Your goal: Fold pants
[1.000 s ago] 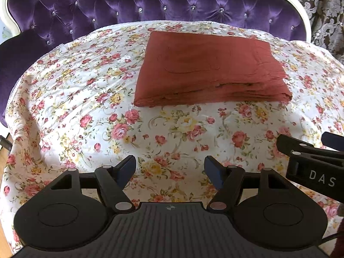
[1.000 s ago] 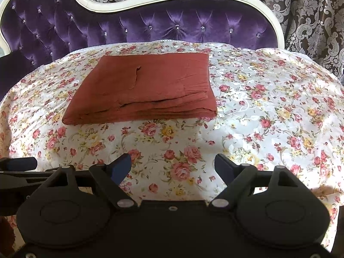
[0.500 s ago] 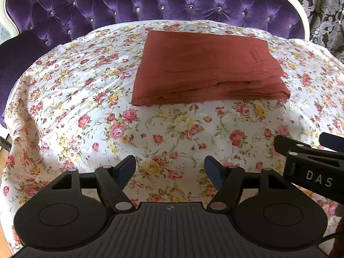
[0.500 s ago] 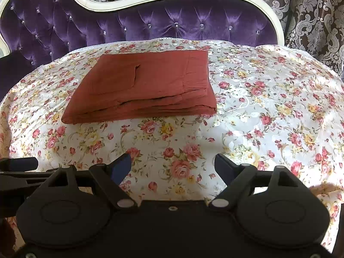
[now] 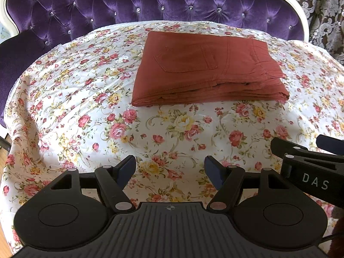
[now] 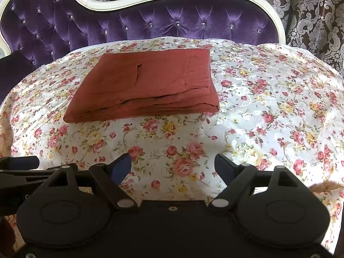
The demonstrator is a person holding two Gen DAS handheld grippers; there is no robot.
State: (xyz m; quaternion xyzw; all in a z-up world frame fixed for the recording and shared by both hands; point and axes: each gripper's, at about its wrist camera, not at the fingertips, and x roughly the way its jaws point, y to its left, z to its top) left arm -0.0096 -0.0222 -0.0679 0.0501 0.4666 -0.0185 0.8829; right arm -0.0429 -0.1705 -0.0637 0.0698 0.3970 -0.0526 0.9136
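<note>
Lying folded on floral sheet point(image 5: 86, 107), rust pants point(image 5: 206, 71); L gripper point(image 5: 170, 167) & R gripper point(image 6: 173, 167) both spread, empty.

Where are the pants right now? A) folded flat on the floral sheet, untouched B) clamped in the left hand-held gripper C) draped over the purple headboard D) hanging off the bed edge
A: the pants lie as a folded stack on the floral sheet, with both hand-held grippers open and short of them.
</note>
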